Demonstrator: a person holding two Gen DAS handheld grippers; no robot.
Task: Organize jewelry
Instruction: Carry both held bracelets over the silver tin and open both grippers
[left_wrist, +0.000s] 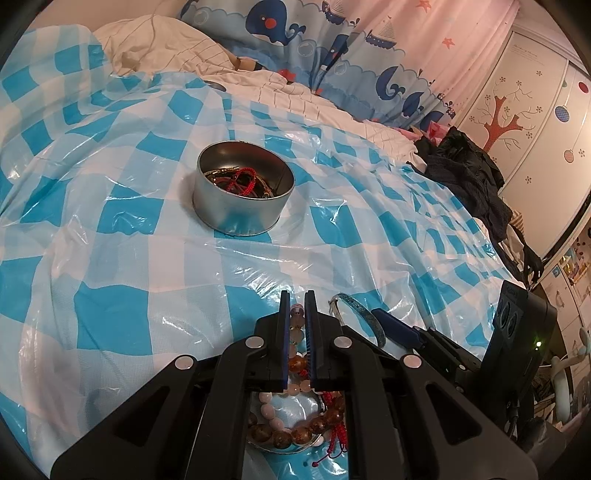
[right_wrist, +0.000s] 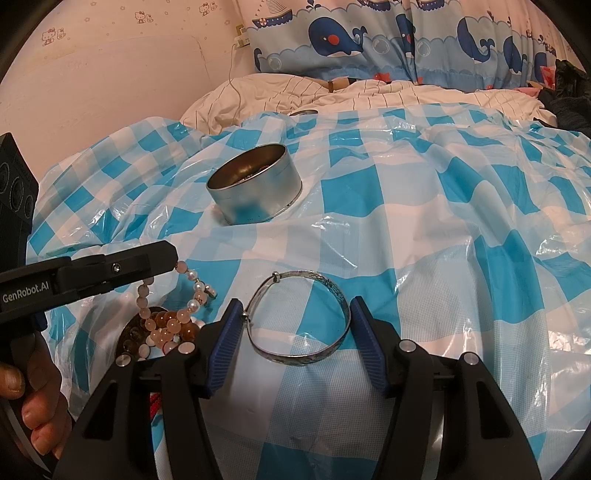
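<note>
Both fisheye views ride the tongs, angled down and forward low over the bed's checked plastic sheet (left_wrist: 122, 229), toward the whale-print curtain (right_wrist: 343, 40). Each sees the round tin (left_wrist: 242, 195) midway; the right view also catches the left tongs (right_wrist: 173, 258).

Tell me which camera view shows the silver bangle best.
The right wrist view: the whole silver bangle lies between the right gripper fingers, its engraved band clear. The left wrist view shows only part of it, beside the left gripper.
</note>
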